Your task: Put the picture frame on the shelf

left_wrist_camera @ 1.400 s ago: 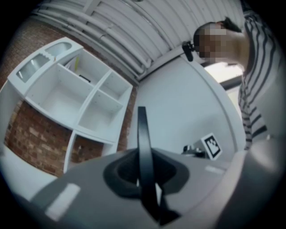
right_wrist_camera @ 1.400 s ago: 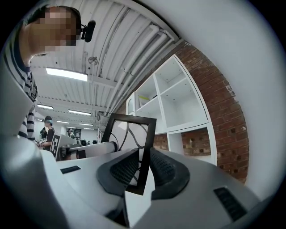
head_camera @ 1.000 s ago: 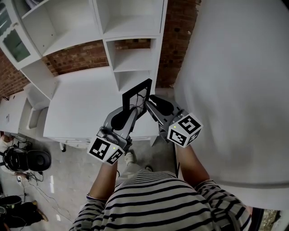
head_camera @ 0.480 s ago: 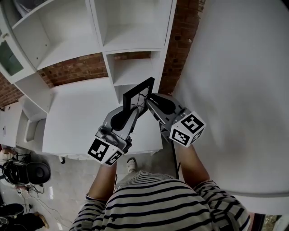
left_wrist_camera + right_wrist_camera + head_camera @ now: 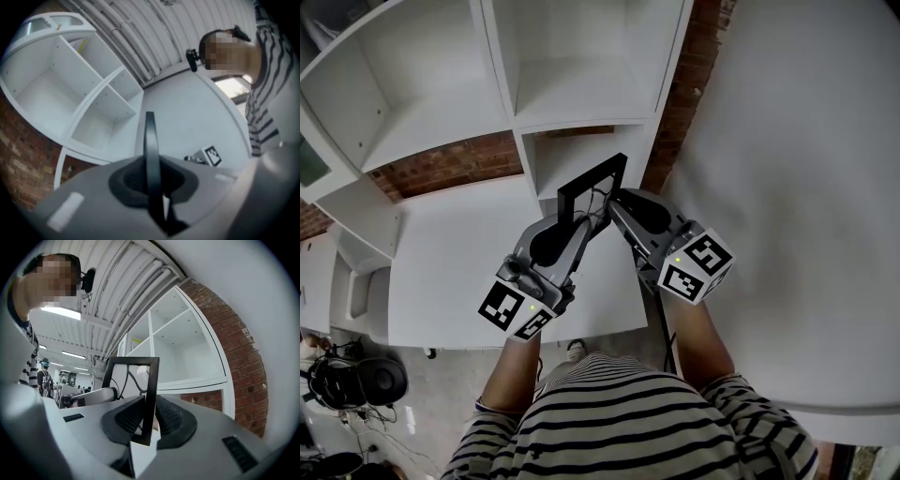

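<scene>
Picture frame is in the air, pinched from both sides: left gripper on its left edge, right gripper on its right edge.

Left gripper view: fingers closed on the frame, which is seen edge-on as a thin black bar standing between them.

Right gripper view: fingers clamped on the frame's black side rail. The glass shows a curvy line drawing. Frame stands roughly upright.

Position in head view: over the back right corner of the white counter, touching nothing but the fingers. It's just in front of the small low compartment of the white shelf unit, not on the shelf yet.

Brick wall shows behind the counter and beside the shelf unit. Plain white panel fills the right side. Striped shirt sits at the bottom of the head view.
</scene>
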Demonstrator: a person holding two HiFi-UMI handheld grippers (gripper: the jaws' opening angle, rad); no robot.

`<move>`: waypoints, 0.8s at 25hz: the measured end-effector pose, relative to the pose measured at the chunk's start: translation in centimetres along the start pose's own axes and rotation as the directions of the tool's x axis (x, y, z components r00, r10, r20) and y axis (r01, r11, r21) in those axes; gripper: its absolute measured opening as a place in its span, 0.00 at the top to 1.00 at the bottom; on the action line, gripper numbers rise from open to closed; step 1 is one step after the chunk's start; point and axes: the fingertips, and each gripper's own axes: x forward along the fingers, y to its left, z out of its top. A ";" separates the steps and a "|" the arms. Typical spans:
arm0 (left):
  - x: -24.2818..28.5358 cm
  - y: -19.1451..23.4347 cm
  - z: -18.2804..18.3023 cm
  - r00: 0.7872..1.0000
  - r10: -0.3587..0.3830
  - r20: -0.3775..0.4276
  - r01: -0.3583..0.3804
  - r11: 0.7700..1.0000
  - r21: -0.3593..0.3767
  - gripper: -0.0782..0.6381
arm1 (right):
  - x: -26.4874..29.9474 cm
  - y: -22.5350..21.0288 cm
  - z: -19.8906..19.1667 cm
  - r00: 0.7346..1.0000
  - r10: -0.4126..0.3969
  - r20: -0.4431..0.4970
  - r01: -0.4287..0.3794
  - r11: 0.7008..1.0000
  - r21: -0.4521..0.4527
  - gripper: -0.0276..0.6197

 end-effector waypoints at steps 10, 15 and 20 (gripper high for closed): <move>-0.3 3.5 1.2 0.993 -0.115 0.039 0.116 0.993 -0.025 0.83 | 3.4 -0.2 1.0 0.999 -0.042 0.019 0.043 0.999 -0.017 0.86; -0.2 4.3 0.9 0.989 -0.136 0.051 0.137 0.990 -0.023 0.83 | 3.9 -0.6 0.9 0.996 -0.084 0.026 0.085 0.996 -0.033 0.86; 0.9 5.8 1.6 0.989 -0.137 0.059 0.138 0.990 -0.020 0.84 | 5.1 -1.5 2.0 0.993 -0.114 0.030 0.115 0.992 -0.042 0.87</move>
